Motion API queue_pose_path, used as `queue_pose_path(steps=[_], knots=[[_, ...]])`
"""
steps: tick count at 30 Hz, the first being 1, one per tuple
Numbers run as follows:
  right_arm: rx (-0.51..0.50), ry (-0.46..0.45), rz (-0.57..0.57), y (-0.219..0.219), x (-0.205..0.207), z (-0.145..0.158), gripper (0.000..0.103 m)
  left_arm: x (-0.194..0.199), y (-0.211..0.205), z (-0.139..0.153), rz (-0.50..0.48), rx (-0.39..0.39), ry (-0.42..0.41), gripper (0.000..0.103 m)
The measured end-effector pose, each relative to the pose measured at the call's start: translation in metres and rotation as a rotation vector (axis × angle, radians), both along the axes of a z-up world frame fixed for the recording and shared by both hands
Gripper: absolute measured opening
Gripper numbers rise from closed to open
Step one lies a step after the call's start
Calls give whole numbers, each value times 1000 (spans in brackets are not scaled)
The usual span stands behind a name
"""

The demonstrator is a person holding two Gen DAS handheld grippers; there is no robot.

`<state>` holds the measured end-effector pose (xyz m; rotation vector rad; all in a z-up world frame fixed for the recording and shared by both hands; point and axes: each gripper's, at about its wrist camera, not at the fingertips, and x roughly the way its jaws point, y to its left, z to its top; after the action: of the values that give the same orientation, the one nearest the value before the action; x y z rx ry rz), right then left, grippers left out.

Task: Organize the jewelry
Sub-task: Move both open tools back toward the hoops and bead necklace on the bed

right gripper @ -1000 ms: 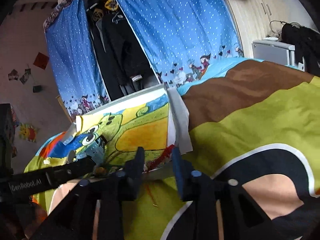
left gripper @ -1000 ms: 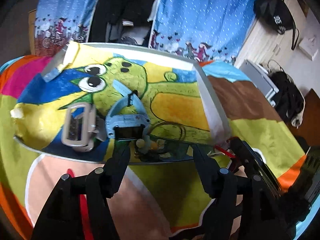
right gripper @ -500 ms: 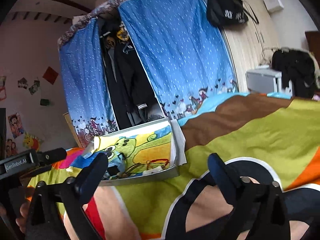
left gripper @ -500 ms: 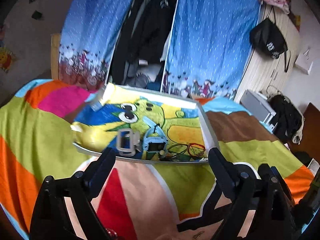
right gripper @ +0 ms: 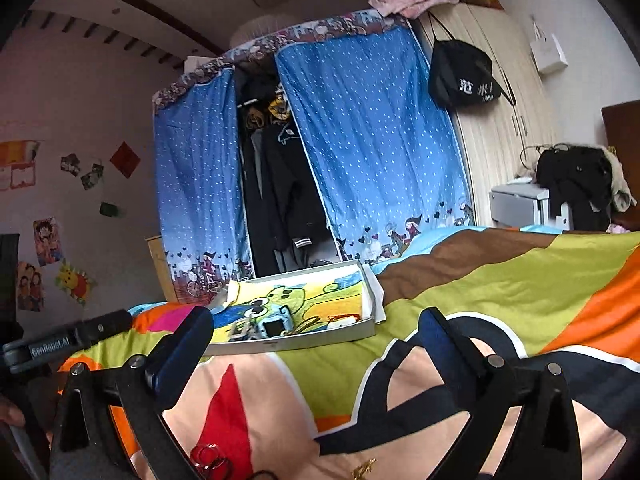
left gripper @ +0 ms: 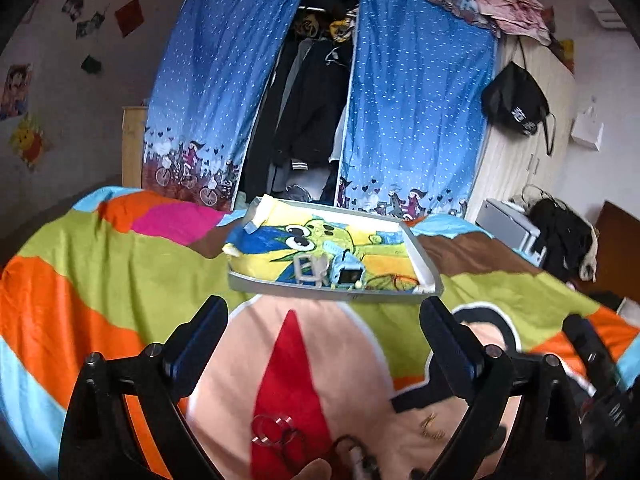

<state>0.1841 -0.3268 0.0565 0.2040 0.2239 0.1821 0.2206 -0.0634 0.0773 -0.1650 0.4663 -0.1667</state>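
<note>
A shallow grey tray (left gripper: 320, 291) with a cartoon-print lining lies on the bed ahead. In it sit a light-blue watch (left gripper: 346, 274), a grey watch (left gripper: 308, 270) and thin red and dark cords (left gripper: 394, 281). In the right wrist view the tray (right gripper: 296, 343) shows to the left, with the blue watch (right gripper: 276, 325) in it. My left gripper (left gripper: 324, 334) is open and empty, well short of the tray. My right gripper (right gripper: 316, 344) is open and empty too. Loose rings (left gripper: 276, 432) and a gold piece (left gripper: 430, 426) lie on the blanket near the left fingers; the rings (right gripper: 208, 458) also show low in the right view.
A colourful blanket (left gripper: 100, 260) covers the bed. Blue curtains (left gripper: 416, 120) and hanging clothes stand behind the tray. A wooden wardrobe with a black bag (left gripper: 516, 104) is at the right. The left gripper's body (right gripper: 68, 342) shows at the left of the right wrist view.
Both grippers have pulled back and up from the tray and opened wide. The right one, nearly shut at the tray's corner a second ago, now stands open. The tray looks smaller.
</note>
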Motion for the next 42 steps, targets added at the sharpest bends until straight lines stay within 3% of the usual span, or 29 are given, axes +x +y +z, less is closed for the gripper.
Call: queue_pose_path(steps=[5, 12, 17, 24, 29, 34, 42], knots=[[8, 6, 10, 12, -33, -4, 103, -34, 12, -16, -37, 16, 2, 94], [-27, 106, 21, 35, -60, -19, 103, -71, 28, -37, -46, 29, 27, 94], [-13, 201, -8, 40, -75, -33, 103, -89, 38, -62, -17, 120, 58, 94], [-3, 354, -54, 44, -73, -54, 103, -89, 47, -108, 0, 203, 277, 94], [-33, 482, -62, 54, -67, -73, 103, -87, 46, -114, -20, 196, 305, 94], [-58, 608, -44, 58, -54, -92, 103, -78, 49, -125, -44, 174, 405, 94], [39, 819, 7, 40, -27, -117, 103, -70, 49, -132, -66, 150, 486, 94]])
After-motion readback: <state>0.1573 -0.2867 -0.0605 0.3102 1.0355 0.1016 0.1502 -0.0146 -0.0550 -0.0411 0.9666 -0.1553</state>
